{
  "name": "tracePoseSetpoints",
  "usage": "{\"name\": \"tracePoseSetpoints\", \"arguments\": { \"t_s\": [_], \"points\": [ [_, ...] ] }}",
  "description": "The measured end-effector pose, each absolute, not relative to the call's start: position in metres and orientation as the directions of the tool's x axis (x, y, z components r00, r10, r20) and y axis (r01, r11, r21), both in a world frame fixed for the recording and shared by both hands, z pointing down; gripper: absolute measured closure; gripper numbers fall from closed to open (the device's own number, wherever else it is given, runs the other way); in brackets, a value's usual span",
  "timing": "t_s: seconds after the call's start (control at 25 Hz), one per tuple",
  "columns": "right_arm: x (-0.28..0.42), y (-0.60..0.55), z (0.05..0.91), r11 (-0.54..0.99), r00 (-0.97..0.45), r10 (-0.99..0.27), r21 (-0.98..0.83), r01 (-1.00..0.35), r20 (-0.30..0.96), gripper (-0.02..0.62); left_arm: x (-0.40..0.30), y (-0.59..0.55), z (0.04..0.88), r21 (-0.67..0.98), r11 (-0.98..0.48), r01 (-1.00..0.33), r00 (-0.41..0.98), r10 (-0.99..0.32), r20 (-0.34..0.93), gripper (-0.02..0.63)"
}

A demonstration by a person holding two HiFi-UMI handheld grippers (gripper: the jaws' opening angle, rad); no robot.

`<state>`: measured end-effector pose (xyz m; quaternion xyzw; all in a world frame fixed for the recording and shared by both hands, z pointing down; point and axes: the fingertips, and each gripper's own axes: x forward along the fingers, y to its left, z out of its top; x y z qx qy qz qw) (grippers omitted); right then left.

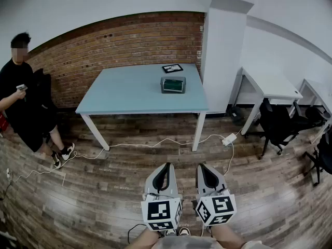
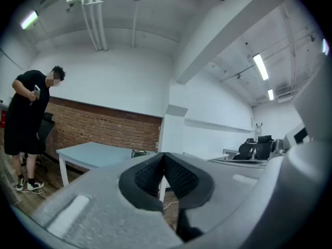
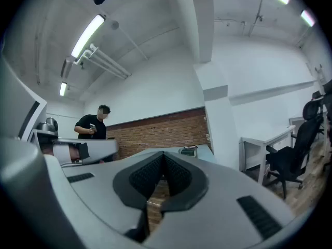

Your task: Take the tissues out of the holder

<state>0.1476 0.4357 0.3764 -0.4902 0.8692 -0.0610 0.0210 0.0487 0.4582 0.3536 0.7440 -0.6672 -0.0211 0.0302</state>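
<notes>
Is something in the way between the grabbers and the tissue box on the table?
Nothing visible blocks it. Between the left gripper, the right gripper and the tissue holder lie only wooden floor, a white cable on it, and the table's bare near part.

I hold my left gripper (image 1: 165,166) and my right gripper (image 1: 202,166) side by side, low in front of me. They are close together but not touching, and both point level and straight ahead. Each one's jaws are closed, meeting tip to tip. Their marker cubes (image 1: 162,214) sit nearest me, and my forearms (image 1: 229,237) just show at the bottom edge.
</notes>
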Motion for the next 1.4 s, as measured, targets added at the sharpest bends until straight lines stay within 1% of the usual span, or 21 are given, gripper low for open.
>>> {"name": "tracePoseSetpoints", "arguments": {
  "t_s": [0.8, 1.4],
  "points": [
    [0.110, 0.414, 0.386, 0.489, -0.497, -0.867, -0.160, -0.858, 0.016, 0.595, 0.002, 0.435, 0.363, 0.063, -0.106, -0.992, 0.108, -0.994, 0.024, 0.598],
    [0.114, 0.389, 0.403, 0.452, -0.466, -0.883, -0.158, -0.878, 0.060, 0.595, -0.011, 0.415, 0.378, 0.060, -0.095, -0.994, 0.098, -0.994, 0.052, 0.597]
  ]
}}
